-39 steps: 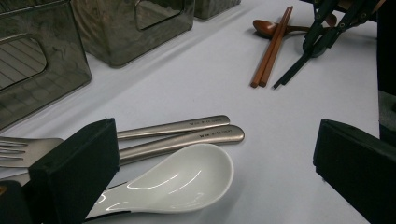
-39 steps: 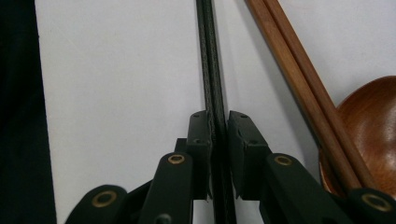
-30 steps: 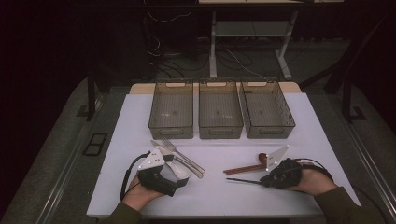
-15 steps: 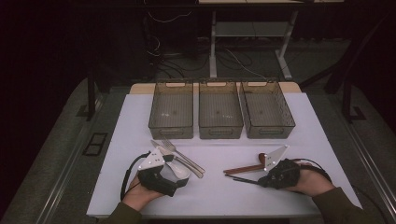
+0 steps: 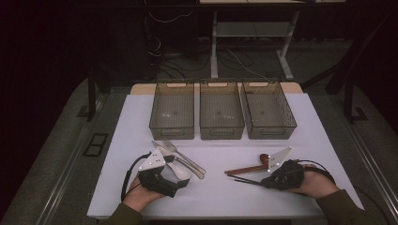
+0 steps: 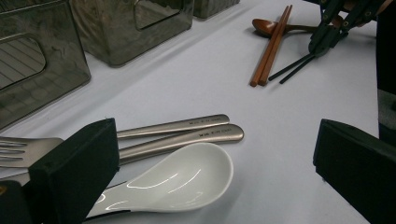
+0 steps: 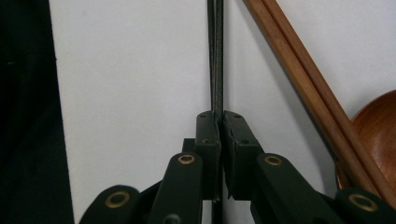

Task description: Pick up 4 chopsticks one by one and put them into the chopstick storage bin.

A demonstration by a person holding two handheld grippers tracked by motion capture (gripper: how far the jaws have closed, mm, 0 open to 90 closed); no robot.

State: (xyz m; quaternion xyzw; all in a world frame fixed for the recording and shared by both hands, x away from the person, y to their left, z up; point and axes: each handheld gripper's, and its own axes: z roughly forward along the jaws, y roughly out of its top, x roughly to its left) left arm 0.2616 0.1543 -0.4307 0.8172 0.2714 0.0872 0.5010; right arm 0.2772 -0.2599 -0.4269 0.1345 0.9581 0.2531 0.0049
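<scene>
High view: three clear smoked bins stand in a row at the far side of the white table; taking the middle bin as landmark, the left bin and right bin sit just beside it on either flank, and all the cutlery lies on the near side of it; toward the person and to the left lie one white ceramic soup spoon, one steel fork and two steel handles side by side, whose heads are hidden, so they may be a knife and a spoon; toward the person and to the right lie one wooden spoon, one pair of brown wooden chopsticks and one pair of black chopsticks.

The right gripper has its jaws pinched tight on the black chopsticks, gripped near one end with the rest lying out over the table alongside the brown pair; the left gripper stands wide open, one jaw over the steel handles, the other well apart on bare cloth, with the soup spoon's bowl between them and untouched.

Bare white surface runs between the bins and both cutlery groups and between the two groups; the near table edge lies just under both hands.
</scene>
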